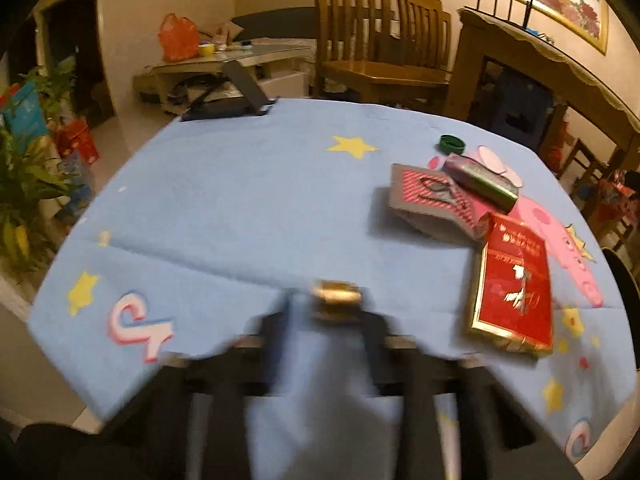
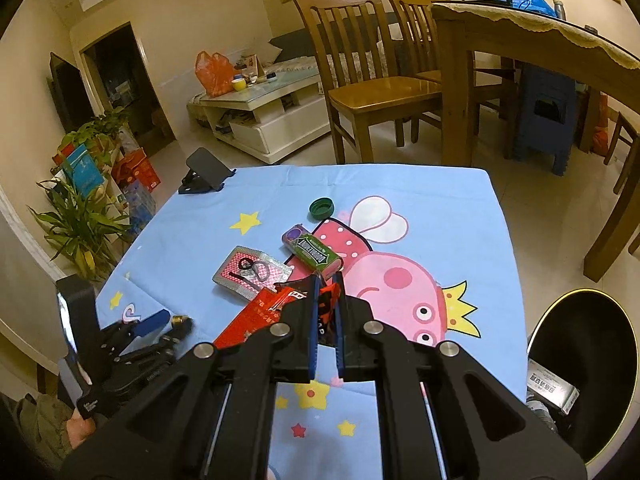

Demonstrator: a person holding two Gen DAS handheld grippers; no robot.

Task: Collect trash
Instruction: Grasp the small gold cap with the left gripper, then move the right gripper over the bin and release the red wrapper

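Both jaws pinch — left a blurred gold cap (image 1: 337, 300); right a half-hidden red packet (image 2: 276, 312).

Warm dim light, left-wrist blur

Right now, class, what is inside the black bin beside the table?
Inside the black bin, a crumpled white wrapper with print shows low at its left wall. The bin's bottom is dark, and the right tool's arm hides part of it.

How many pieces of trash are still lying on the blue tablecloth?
4: green bottle cap farthest, green gum pack nearer, silver-red card left, red packet nearest. More may be hidden.
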